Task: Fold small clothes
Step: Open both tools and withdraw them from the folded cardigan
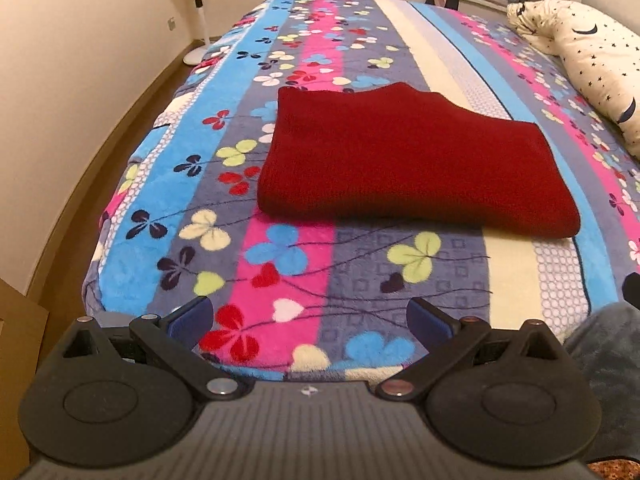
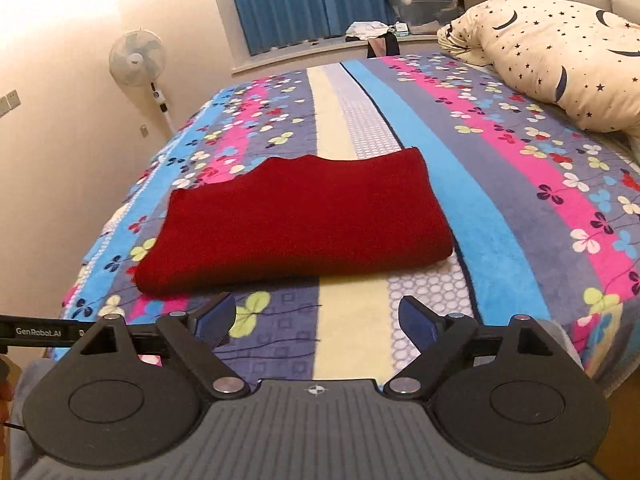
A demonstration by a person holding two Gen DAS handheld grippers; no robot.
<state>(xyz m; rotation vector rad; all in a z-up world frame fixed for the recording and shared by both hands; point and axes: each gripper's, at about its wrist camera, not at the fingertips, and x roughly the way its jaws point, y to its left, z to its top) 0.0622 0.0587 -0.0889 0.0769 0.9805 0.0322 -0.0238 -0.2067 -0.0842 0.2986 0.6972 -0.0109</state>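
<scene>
Both the left tool (image 1: pixel 310 318) and right tool (image 2: pixel 316 318) gape empty; grabbing the folded red knit garment (image 1: pixel 404 160) at centre frame could undo its layers.

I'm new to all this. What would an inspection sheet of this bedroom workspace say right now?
Surface: bed blanket with striped clover print, smooth.
Job's things: red knitted garment, folded into a flat rectangle, lying mid-bed.
Clutter: star-print pillow at the bed's right side, apart from the garment.
Grippers: left gripper and right gripper both open, empty, short of the garment.
Cables: nothing seen.
Surroundings: standing fan by the wall, blue curtains, storage box on the window sill.
</scene>
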